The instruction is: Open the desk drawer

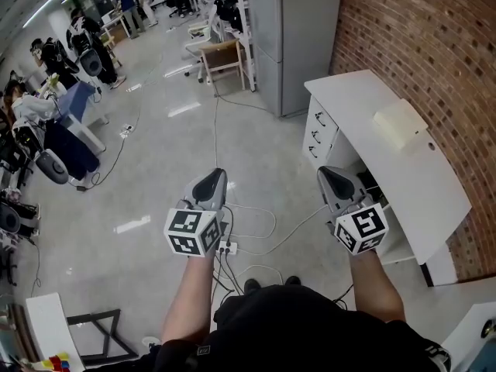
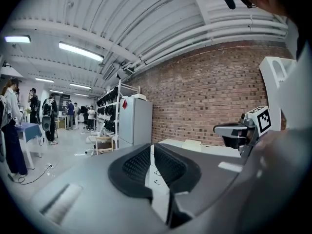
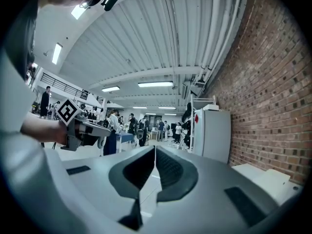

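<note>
A white desk (image 1: 403, 169) stands along the brick wall at the right, and its drawer stack (image 1: 318, 134) with small dark handles faces the open floor. A beige box (image 1: 399, 122) lies on the desktop. Both grippers hover over the floor, well short of the desk. My left gripper (image 1: 217, 173) is shut and holds nothing. My right gripper (image 1: 324, 170) is also shut and empty, the nearer one to the drawers. In the left gripper view the shut jaws (image 2: 150, 149) frame the drawers (image 2: 157, 173). The right gripper view shows shut jaws (image 3: 155, 150) and the desk's corner (image 3: 265, 177).
A tall grey cabinet (image 1: 291, 37) stands beyond the desk's far end. Cables and a power strip (image 1: 226, 246) lie on the floor below my grippers. A wooden chair (image 1: 221, 56) and several people at tables fill the back left. The brick wall (image 1: 418, 45) bounds the right.
</note>
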`<act>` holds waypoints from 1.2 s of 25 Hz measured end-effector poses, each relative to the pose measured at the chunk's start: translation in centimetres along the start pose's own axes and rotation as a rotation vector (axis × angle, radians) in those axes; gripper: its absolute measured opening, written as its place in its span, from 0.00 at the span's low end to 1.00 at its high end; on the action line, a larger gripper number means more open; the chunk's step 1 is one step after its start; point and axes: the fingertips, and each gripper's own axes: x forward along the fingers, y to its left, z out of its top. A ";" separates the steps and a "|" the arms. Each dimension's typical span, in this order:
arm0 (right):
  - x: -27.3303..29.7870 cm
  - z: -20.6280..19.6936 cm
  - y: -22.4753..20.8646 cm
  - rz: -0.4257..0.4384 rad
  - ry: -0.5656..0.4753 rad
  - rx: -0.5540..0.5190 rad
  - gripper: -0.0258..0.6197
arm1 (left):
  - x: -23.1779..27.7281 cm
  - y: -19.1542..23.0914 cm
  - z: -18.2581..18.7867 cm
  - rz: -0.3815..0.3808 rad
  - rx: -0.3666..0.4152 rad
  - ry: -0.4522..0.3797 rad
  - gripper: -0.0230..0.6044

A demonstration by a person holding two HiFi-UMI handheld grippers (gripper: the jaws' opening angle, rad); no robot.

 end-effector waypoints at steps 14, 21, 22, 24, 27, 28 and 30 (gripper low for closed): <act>-0.9 -0.4 -2.0 0.041 -0.014 0.049 0.43 | 1.7 -2.3 0.3 0.010 0.002 0.014 0.36; -2.2 -1.1 -3.1 0.054 -0.017 0.064 0.53 | 2.6 -4.2 -0.4 0.029 0.015 0.033 0.51; -2.5 -1.1 -3.3 0.057 -0.015 0.063 0.54 | 2.7 -4.4 -0.5 0.034 0.017 0.034 0.52; -3.1 -1.4 -3.9 0.057 -0.011 0.058 0.54 | 2.8 -4.9 -0.7 0.045 0.018 0.034 0.53; -4.0 -2.3 -4.5 0.059 0.004 0.068 0.55 | 2.9 -5.5 -1.2 0.056 0.009 0.038 0.54; -4.1 -2.7 -4.7 0.062 0.011 0.076 0.55 | 2.9 -5.5 -1.4 0.058 0.005 0.042 0.54; -4.3 -3.5 -4.9 0.065 0.025 0.097 0.55 | 3.1 -5.3 -1.5 0.063 -0.002 0.049 0.54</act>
